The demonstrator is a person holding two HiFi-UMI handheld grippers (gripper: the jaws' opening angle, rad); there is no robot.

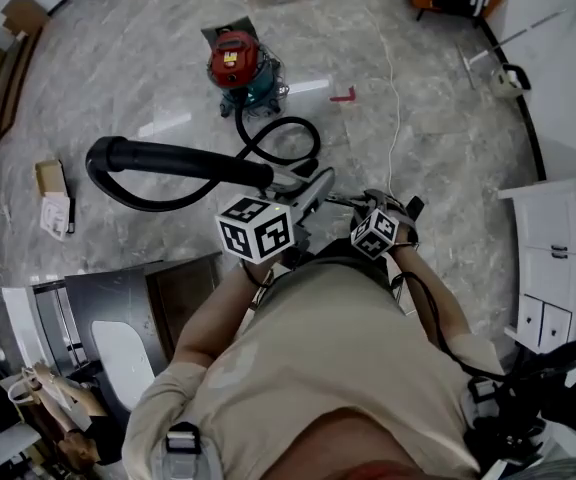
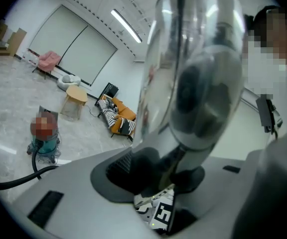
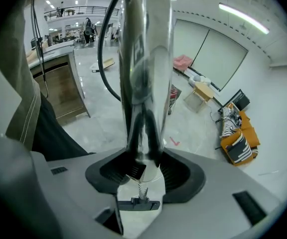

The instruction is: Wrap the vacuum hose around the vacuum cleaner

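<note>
Black ribbed flexible hose (image 1: 286, 140) leaves the red-lidded, teal-bodied canister vacuum cleaner (image 1: 236, 68). It lies in a loose loop on the pale marble floor (image 1: 118, 58) on the person's side of the vacuum cleaner and joins a thick black rigid tube (image 1: 178, 163) held well apart from it. No turn is wound round the body yet. The left hand-held gripper (image 1: 308, 190) and the right hand-held gripper (image 1: 365, 208) sit close together at the tube's near end. Open floor surrounds the vacuum cleaner. A thin white cable (image 1: 393, 98) and a small red floor mark (image 1: 343, 95) lie to its right, and flattened cardboard (image 1: 53, 193) lies well to its left. The cable looks the likeliest snag.

In the left gripper view, the left hand-held gripper (image 2: 171, 171) pinches a shiny chrome wand tube (image 2: 198, 59) seated in its dark pads. The vacuum cleaner (image 2: 44, 138) stands far ahead, with hose (image 2: 14, 182) trailing back from it.

In the right gripper view, the right hand-held gripper (image 3: 143, 171) clamps the chrome tube (image 3: 143, 59). A wood-panelled counter (image 3: 64, 88) stands well away from the vacuum cleaner, beside the person.

Done well, I judge, the step means carrying the wand over with both grips firm and laying the slack in even, low turns. Hard tugs should be avoided, since they could kink the hose or tip the canister.
</note>
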